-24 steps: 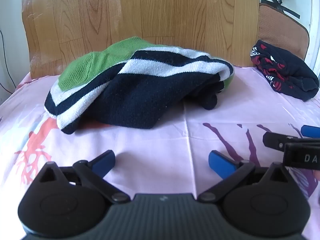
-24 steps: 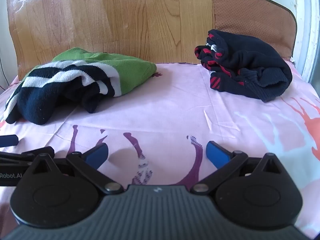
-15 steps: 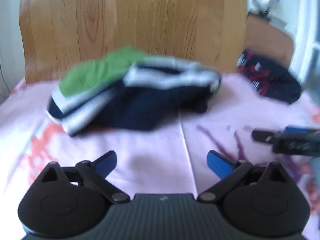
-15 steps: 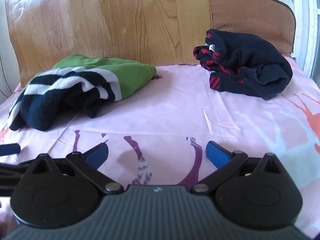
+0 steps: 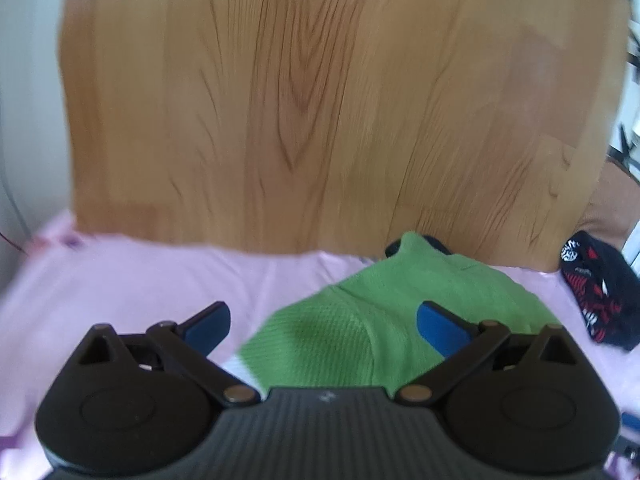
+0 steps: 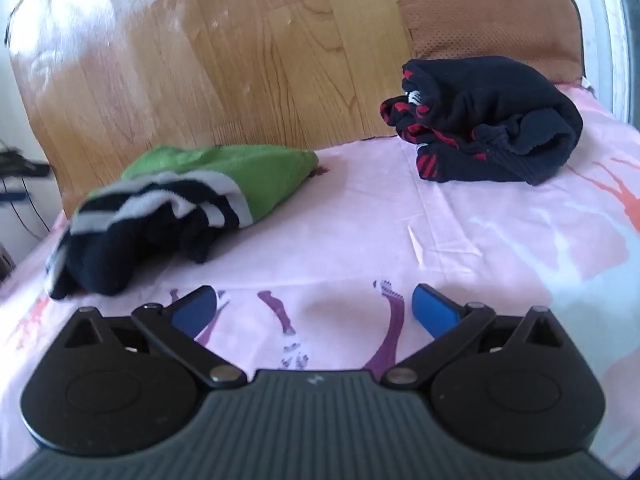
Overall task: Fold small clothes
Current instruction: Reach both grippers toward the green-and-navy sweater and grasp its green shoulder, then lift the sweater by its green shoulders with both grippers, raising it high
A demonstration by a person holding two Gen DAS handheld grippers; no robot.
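Two garments are lying on the pink sheet, and neither looks neatly folded yet. The green, navy and white striped garment is sitting crumpled at the far left by the wooden board; the navy and red garment is bundled at the far right. The left gripper is hovering over the green cloth, jaws spread wide and empty. The right gripper is waiting nearer, equally wide and empty. Folding appears barely begun.

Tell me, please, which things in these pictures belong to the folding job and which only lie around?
For the job:
- green and striped garment
- dark garment with red pattern
- left gripper, open above the green cloth
- right gripper, open

Only lying around:
- pink sheet
- wooden board
- brown cushion
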